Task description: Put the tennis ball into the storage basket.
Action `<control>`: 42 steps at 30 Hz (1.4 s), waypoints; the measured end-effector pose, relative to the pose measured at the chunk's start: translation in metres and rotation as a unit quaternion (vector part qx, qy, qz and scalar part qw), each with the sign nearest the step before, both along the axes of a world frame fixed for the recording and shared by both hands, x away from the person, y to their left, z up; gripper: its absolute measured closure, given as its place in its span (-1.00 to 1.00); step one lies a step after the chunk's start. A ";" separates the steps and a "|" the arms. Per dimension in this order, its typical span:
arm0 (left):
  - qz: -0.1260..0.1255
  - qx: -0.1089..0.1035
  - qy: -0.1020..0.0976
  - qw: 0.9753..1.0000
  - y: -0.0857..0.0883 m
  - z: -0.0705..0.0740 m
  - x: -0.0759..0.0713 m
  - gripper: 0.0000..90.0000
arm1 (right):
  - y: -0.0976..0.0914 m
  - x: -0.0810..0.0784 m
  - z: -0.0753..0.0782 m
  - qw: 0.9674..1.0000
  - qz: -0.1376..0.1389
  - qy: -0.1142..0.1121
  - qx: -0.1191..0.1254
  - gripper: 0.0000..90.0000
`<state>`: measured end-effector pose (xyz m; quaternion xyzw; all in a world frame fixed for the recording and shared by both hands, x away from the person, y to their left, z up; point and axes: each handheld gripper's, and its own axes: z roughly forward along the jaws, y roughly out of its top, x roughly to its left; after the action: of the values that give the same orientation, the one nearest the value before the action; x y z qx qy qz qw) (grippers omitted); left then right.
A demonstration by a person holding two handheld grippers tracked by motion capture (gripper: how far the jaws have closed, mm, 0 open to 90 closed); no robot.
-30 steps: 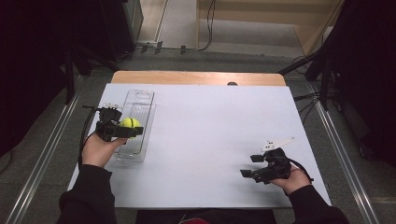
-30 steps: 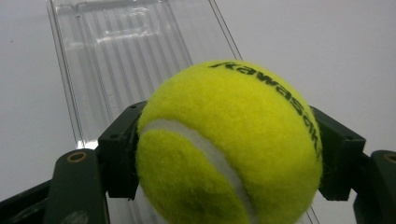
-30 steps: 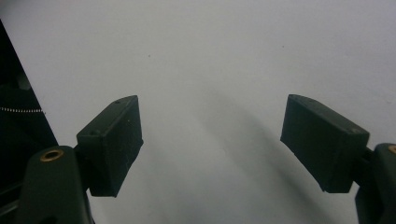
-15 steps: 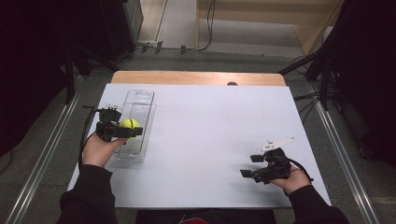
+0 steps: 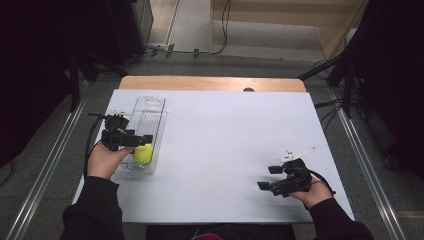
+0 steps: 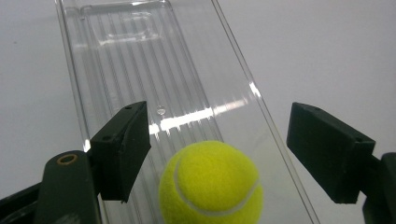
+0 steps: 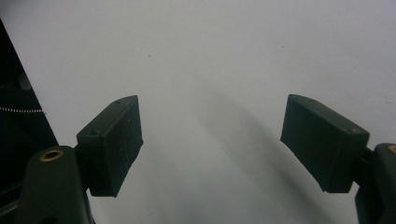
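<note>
Inside clear tray (image 5: 150,114), tennis ball (image 5: 143,153)

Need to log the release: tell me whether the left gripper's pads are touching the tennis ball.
Apart. In the left gripper view the left gripper, whose jaws have just been opening, shows clear tray between each pad and the tennis ball.

We see a fuzzy yellow-green tennis ball (image 6: 210,184) with a pale curved seam, lying in a clear ribbed plastic tray (image 5: 145,127). The bench (image 5: 230,130) is plain white with a light wooden strip along its far edge. Both grippers' fingers (image 7: 111,144) are matte black.
</note>
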<state>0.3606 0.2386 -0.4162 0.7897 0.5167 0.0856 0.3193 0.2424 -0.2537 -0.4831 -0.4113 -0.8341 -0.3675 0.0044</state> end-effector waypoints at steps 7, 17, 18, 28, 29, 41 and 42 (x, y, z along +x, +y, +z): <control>-0.008 -0.008 0.000 1.000 -0.004 0.010 -0.003 -0.51 | 0.000 0.000 0.000 1.000 0.000 0.000 0.000 -0.59; -0.034 -0.018 0.000 0.999 -0.016 0.018 -0.007 -0.51 | 0.000 0.000 0.000 1.000 0.001 -0.001 -0.001 -0.59; -0.037 -0.018 -0.001 0.999 -0.018 0.019 -0.008 -0.51 | 0.000 0.000 0.000 1.000 0.000 0.000 -0.001 -0.59; -0.068 -0.027 -0.003 0.997 -0.032 0.024 -0.014 -0.51 | 0.000 0.000 0.000 1.000 0.001 0.001 -0.001 -0.59; -0.068 -0.027 -0.003 0.997 -0.032 0.024 -0.014 -0.50 | 0.000 0.000 0.000 1.000 0.001 0.001 -0.001 -0.59; -0.097 -0.026 -0.007 0.995 -0.047 0.023 -0.019 -0.50 | 0.000 0.000 0.000 1.000 0.002 0.001 -0.003 -0.59; -0.100 -0.026 -0.007 0.995 -0.049 0.022 -0.019 -0.50 | 0.000 0.000 0.000 1.000 0.004 0.000 -0.003 -0.59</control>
<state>0.3413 0.1897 -0.3940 0.8282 0.4351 0.0447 0.3504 0.2424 -0.2532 -0.4831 -0.4077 -0.8371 -0.3648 0.0044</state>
